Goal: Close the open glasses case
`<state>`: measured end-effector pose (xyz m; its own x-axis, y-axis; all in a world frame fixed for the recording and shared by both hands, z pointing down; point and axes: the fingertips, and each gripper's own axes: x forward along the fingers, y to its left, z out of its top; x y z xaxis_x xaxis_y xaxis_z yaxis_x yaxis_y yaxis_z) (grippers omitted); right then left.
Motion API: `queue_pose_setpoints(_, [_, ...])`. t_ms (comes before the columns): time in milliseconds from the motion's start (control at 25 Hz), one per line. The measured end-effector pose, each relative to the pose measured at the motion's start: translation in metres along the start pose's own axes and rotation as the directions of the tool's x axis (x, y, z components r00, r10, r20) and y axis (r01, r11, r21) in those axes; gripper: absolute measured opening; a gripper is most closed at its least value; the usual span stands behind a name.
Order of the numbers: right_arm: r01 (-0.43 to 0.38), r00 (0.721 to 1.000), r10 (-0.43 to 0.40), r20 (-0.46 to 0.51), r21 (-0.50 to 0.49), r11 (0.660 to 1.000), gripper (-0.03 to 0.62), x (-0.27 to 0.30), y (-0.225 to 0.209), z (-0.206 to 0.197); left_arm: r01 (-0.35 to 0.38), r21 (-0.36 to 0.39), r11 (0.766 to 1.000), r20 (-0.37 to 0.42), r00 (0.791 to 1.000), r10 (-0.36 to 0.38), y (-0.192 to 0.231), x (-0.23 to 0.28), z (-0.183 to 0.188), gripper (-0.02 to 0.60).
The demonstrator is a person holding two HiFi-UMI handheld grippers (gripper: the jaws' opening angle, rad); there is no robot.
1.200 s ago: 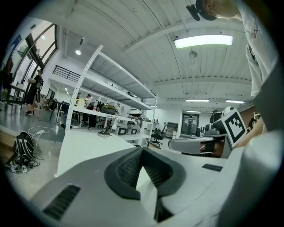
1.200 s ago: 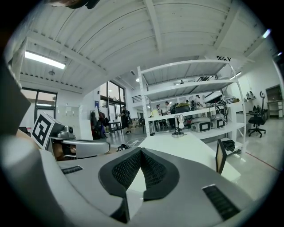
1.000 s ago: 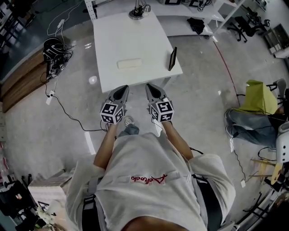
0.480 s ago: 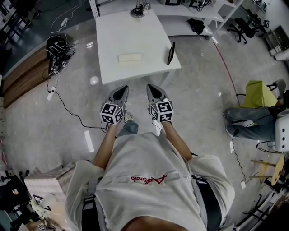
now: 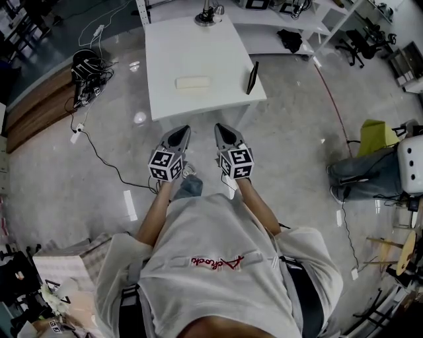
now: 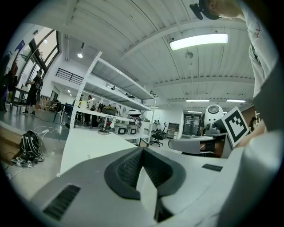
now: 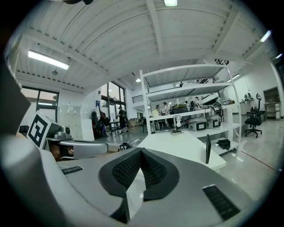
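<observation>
A pale oblong glasses case [image 5: 193,82] lies near the middle of the white table [image 5: 165,59]; whether its lid is up I cannot tell from here. My left gripper [image 5: 182,130] and right gripper [image 5: 219,128] are held side by side over the floor, short of the table's near edge, pointing towards it. Both are shut with nothing between the pads, as the left gripper [image 6: 143,150] and the right gripper [image 7: 140,150] show in their own views. The case is hidden in both gripper views.
A thin black slab [image 5: 252,78] stands upright at the table's right edge, also visible as a black slab [image 7: 207,148] in the right gripper view. A lamp base [image 5: 209,14] sits at the far edge. Cables [image 5: 86,69] lie on the floor left; shelving [image 5: 284,33] stands behind.
The table and case sit slightly higher in the head view than a second ago. Both grippers keep their place before the body and stay shut.
</observation>
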<state>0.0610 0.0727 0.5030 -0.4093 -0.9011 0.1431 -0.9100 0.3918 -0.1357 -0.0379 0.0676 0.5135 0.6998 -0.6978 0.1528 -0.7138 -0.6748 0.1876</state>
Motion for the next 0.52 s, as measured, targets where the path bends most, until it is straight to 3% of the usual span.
queue_pose_setpoints(520, [-0.013,1.0,0.013,-0.01,-0.009,1.0,0.002,-0.0005,0.0003,-0.0006,-0.005,-0.001,1.0,-0.005,1.0,0.005,-0.0024,-0.0006,-0.0016,0.023])
